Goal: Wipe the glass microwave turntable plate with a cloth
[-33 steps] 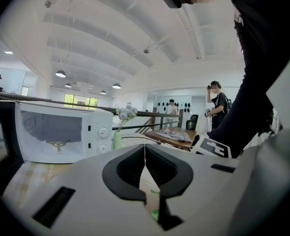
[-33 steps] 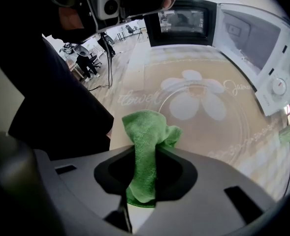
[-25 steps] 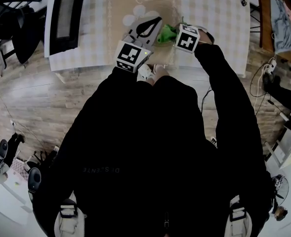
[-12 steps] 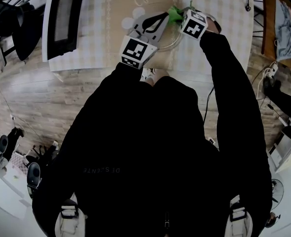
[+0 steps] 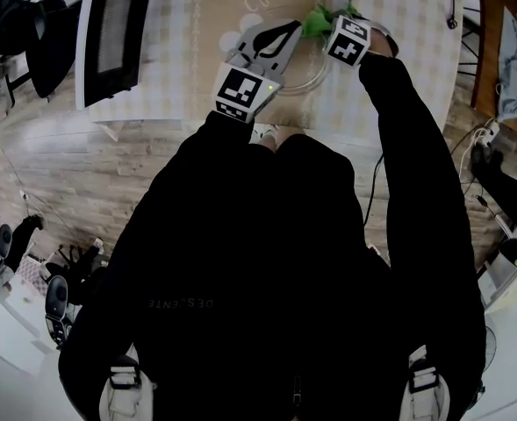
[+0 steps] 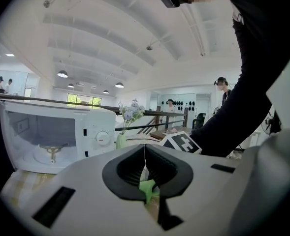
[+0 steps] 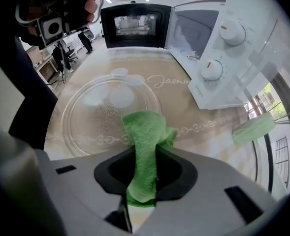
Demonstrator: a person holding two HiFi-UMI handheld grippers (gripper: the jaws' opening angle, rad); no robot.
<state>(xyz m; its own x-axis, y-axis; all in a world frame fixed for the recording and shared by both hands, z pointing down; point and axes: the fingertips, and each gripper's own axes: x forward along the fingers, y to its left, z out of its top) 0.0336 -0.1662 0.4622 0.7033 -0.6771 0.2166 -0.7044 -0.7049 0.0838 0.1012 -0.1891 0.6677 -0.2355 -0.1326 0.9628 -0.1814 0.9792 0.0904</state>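
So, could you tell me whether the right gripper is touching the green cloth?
Touching. The right gripper view shows the right gripper with its jaws closed on the green cloth.

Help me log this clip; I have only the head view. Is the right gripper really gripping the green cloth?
Observer: Yes. The right gripper is shut on the green cloth.
Operator: Where is the cloth's loose end?
Observer: Over the rim of the glass plate nearest that gripper. The plate lies flat on the table mat.
Operator: And the left gripper?
Observer: The left gripper has its fingers meeting at the tips. I see nothing clamped.
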